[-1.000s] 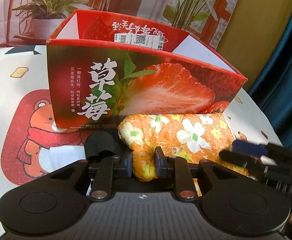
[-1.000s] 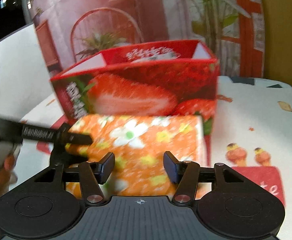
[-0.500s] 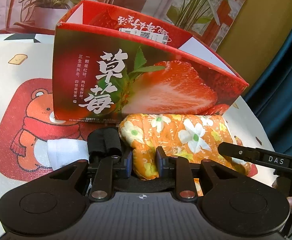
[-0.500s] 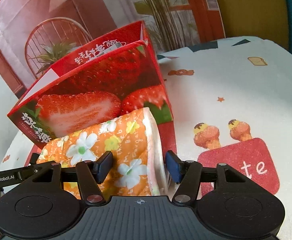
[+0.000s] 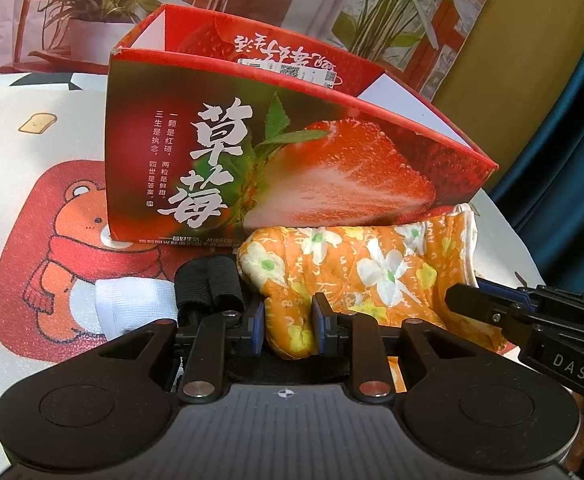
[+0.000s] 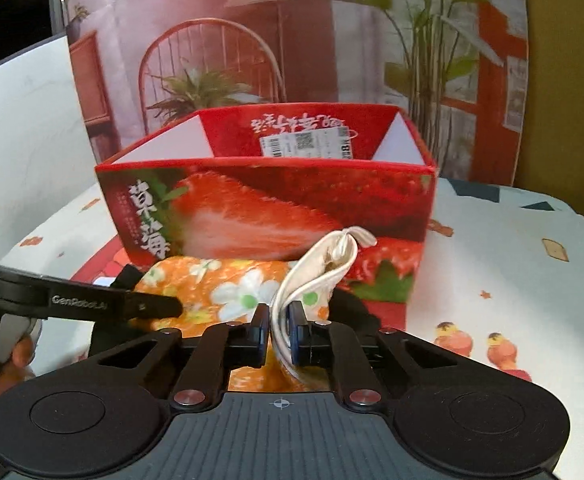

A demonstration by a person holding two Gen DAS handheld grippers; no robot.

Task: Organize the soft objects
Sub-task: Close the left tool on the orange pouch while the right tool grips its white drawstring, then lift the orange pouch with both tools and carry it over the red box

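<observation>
An orange oven mitt (image 5: 372, 276) with white and yellow flowers lies in front of a red strawberry-print box (image 5: 276, 160). My left gripper (image 5: 287, 330) is shut on the mitt's thumb end. My right gripper (image 6: 279, 334) is shut on the mitt's white cuff edge (image 6: 316, 272), which stands pinched upward; the mitt (image 6: 220, 288) stretches left from it. The box (image 6: 268, 208) is open at the top, and what lies inside it is hidden. The right gripper also shows in the left wrist view (image 5: 532, 320), and the left gripper shows in the right wrist view (image 6: 76, 300).
A black rolled item (image 5: 208, 284) and a white cloth (image 5: 132, 304) lie left of the mitt on the cartoon-print tablecloth (image 5: 32, 208). A printed backdrop with plants (image 6: 292, 40) stands behind the box. A blue curtain (image 5: 572, 160) hangs at the right.
My right gripper has closed from open onto the mitt's cuff and swung to face the box squarely. The cuff end is now lifted. My left gripper keeps its grip.
</observation>
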